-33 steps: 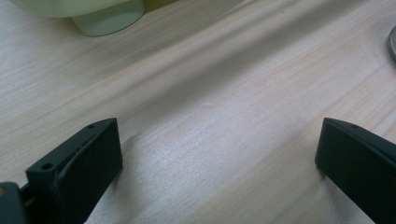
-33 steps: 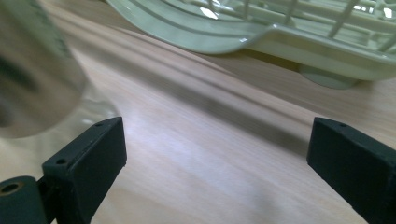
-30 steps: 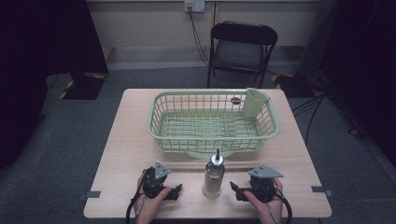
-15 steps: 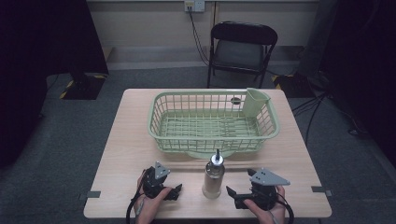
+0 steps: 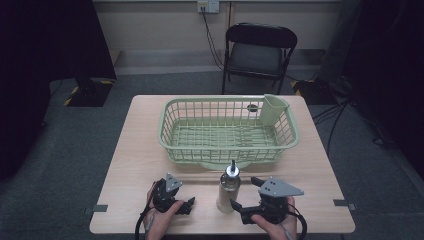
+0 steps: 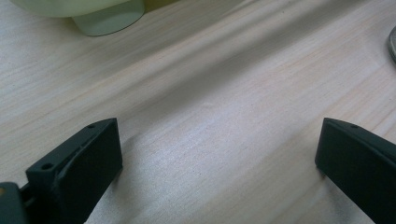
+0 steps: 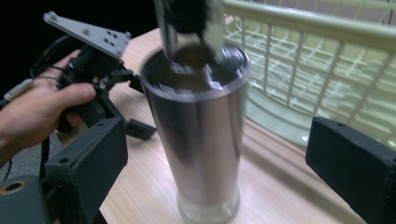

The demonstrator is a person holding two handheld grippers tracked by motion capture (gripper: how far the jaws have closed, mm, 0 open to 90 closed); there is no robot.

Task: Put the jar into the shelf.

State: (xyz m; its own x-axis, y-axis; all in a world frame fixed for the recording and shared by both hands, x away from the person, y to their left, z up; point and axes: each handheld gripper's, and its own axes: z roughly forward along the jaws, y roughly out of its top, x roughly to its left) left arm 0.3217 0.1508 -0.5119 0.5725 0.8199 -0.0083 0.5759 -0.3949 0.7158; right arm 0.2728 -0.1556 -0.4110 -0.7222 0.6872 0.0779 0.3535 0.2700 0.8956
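High view: steel tumbler (image 5: 228,192) stands on the table (image 5: 140,150), just before the green basket (image 5: 172,125). Right hand-held gripper (image 5: 245,195), jaws just narrowing, brackets it unclenched; left hand-held gripper (image 5: 191,205) rests released, left of the tumbler.

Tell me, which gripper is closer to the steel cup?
Right. The right gripper has its open jaws on either side of the cup, not touching. The left gripper rests on the table beside it, apart.
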